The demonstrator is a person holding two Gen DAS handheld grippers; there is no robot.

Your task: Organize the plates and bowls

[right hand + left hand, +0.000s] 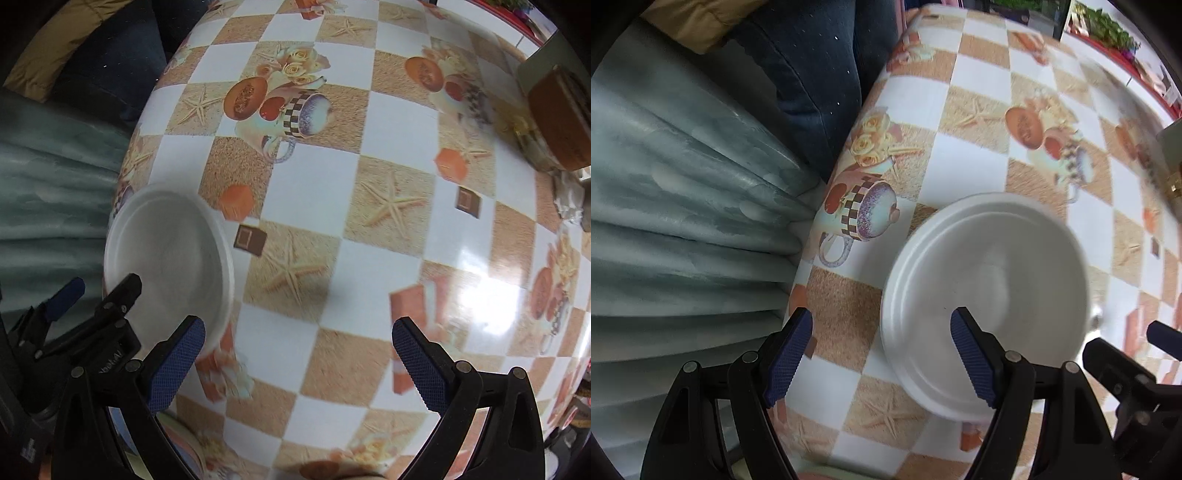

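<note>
We record one bowl [990, 295] standing on the table [967, 110], close to the table's left edge. Beyond that edge, to the left, hangs a curtain [683, 206]. The left gripper [882, 354] sits spread over the bowl's near-left rim, one finger inside the rim, the other outside over the table. The right gripper [299, 365] hangs spread over bare table, just right of the bowl [166, 258]. A box [561, 122] stands at the far right.

Both tongs, left [882, 354] and right [297, 363], agape.
</note>
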